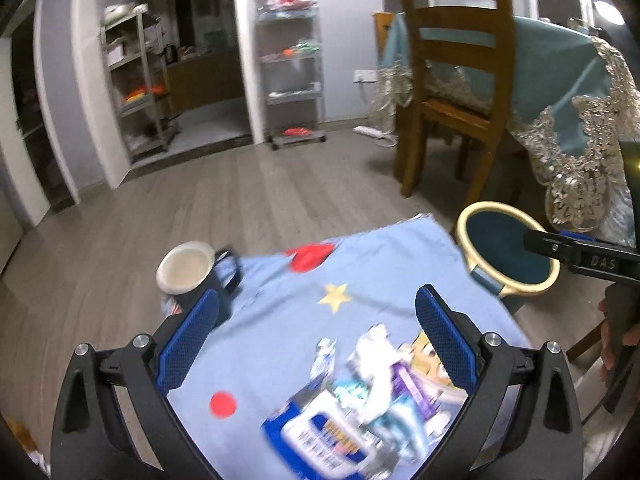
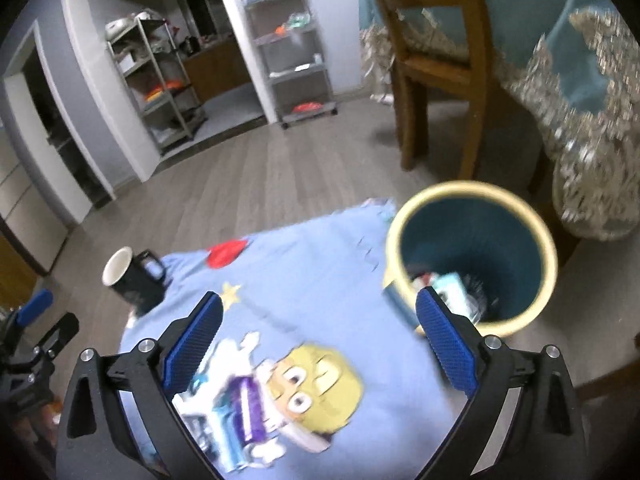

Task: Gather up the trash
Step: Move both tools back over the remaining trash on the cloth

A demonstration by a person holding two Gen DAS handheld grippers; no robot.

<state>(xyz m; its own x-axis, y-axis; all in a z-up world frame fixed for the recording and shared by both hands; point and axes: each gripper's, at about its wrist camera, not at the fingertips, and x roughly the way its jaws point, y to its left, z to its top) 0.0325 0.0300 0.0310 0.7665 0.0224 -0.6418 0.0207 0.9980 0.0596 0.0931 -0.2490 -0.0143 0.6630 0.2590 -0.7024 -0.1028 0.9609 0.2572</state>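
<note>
Both claws gape wide and empty over the wrapper pile

Left claw [image 1: 318, 334] hangs right above the wrappers [image 1: 360, 412], nearer than the right claw [image 2: 320, 338], which sees them low-left; their long axis is too blurred to tell. Beyond, on the blue surface [image 1: 280, 312]: one mug [image 1: 192, 276]. Off its right edge: one bin [image 2: 472, 256], trash already inside.

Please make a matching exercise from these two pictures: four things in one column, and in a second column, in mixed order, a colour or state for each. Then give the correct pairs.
Things
1. mug
2. bin
3. cloth
4. left tongs

Colour or state
A. light blue, printed with a yellow star and red dots
B. open, nothing between the pads
C. dark outside, white inside
D. cream rim, some trash already inside

Pairs: 1-C, 2-D, 3-A, 4-B
</note>
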